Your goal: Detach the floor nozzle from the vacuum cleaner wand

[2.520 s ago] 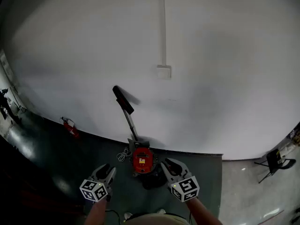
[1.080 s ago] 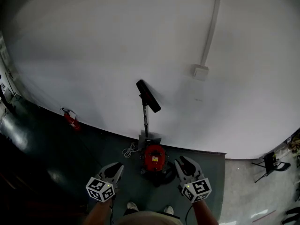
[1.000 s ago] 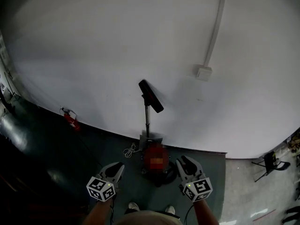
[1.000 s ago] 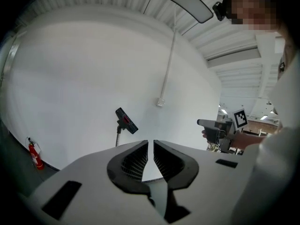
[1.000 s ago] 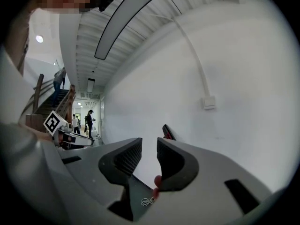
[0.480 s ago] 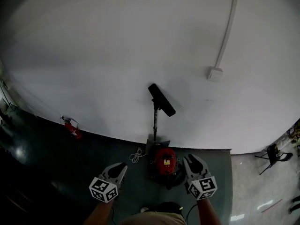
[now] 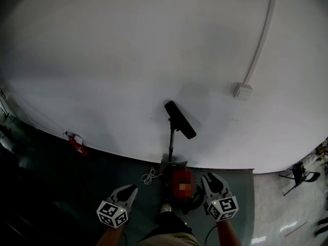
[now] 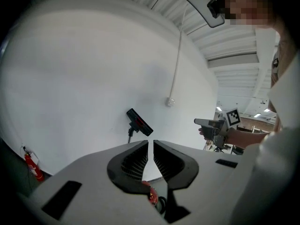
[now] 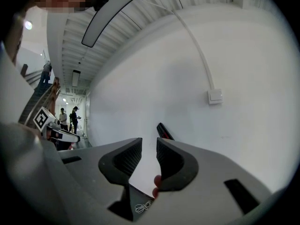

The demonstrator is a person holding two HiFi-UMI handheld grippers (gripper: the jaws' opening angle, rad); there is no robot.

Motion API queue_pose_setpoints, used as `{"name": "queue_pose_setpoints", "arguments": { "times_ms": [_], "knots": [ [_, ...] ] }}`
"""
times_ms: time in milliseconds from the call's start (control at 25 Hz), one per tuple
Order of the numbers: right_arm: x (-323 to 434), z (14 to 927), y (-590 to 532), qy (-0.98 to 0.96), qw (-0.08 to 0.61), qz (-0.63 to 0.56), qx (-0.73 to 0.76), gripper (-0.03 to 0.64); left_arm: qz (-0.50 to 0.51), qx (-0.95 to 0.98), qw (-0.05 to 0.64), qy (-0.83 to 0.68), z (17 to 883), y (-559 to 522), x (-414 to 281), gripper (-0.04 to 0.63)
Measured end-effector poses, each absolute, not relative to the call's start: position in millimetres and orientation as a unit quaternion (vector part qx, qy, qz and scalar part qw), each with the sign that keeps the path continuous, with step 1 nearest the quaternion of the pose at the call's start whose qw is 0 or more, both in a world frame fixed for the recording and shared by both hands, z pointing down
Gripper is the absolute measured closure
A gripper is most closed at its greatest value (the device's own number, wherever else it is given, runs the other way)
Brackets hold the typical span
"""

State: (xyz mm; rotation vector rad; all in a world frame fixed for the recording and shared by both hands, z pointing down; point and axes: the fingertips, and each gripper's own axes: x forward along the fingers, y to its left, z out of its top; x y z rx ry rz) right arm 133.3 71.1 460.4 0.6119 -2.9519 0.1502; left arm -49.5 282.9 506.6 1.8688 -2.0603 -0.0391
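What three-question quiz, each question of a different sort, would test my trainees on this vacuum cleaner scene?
1. True or false: the floor nozzle is attached to the wand.
2. Multiple choice: where is the floor nozzle? A, flat on the floor. B, raised at the wand's upper end, in front of the wall. C, between a gripper's jaws.
3. Short answer: what do the left gripper and the right gripper hold?

Key: 1 true. 2 B. 3 nothing; neither has anything between its jaws, and both are short of the wand.
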Motion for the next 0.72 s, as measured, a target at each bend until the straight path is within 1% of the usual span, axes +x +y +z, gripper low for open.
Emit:
{"name": "queue_pose_setpoints", "arguments": {
  "times_ms": [280, 480, 560, 720],
  "knots": [
    [75.4, 441.3, 16.3, -0.978, 0.05, 0.05, 0.197, 0.526, -0.005, 0.643, 0.187, -0.743, 494.3, 241.8, -115.4, 0.552],
    [58.4, 445.2, -46.6, -0.969, 0.039, 0.061, 0.238, 0.526, -0.005, 0.645, 0.198, -0.738, 500.0, 188.6, -143.5, 0.552],
    [58.3, 441.3, -77.9, -0.959, 0.022, 0.066, 0.274, 0.526, 0.0, 0.651, 0.201, -0.732, 501.7, 165.8, -147.6, 0.552],
    [48.2, 414.9, -137.9, -0.944, -0.035, 0.08, 0.319, 0.526, 0.009, 0.668, 0.197, -0.717, 505.1, 123.1, -155.0, 0.552]
  ]
}}
